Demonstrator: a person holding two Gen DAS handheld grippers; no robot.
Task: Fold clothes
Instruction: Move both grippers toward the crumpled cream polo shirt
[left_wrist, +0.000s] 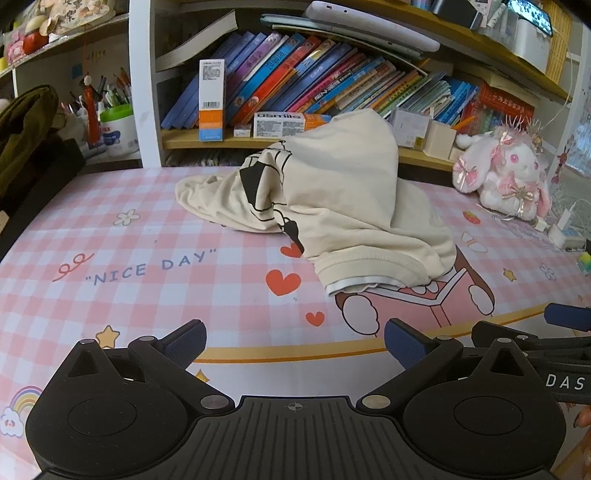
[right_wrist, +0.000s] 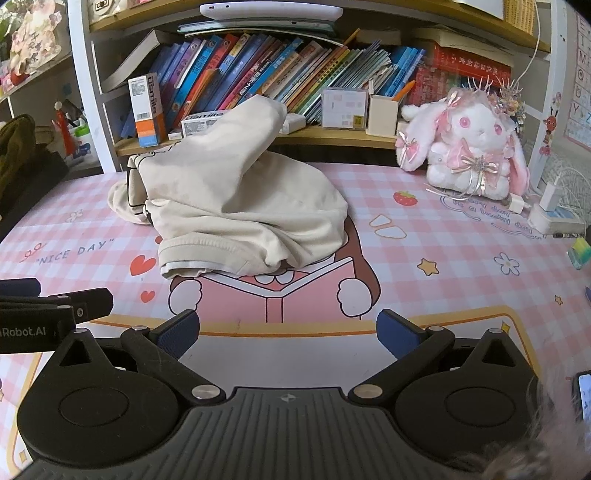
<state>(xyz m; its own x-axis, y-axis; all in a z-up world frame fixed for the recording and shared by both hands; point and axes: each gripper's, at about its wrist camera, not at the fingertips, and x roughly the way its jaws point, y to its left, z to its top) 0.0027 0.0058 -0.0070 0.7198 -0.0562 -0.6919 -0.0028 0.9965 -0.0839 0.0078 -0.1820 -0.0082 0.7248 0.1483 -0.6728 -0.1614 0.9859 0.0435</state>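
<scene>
a cream shirt lies crumpled in a loose heap on the pink checked mat that covers the tabletop, toward the far edge and a little left of its middle in the right wrist view. part of the cloth stands up in a peak that leans against the low wooden shelf behind it. black printed lines and a dark patch show on the folds at its left side, and a ribbed hem with a pale inner band faces the near edge, lying over the cartoon figure with a pink book drawn on the mat.

the left gripper hangs above the near edge of the tabletop, its blue-padded fingers spread wide with nothing between them, well apart from the shirt. the right gripper sits just beside it at the same near edge, also spread wide and empty; each shows at the side of the other's view.

a white and pink plush rabbit sits at the far right corner, next to a white power strip with plugs in it. slanted books fill the shelf, with an orange and white box upright at its left end.
</scene>
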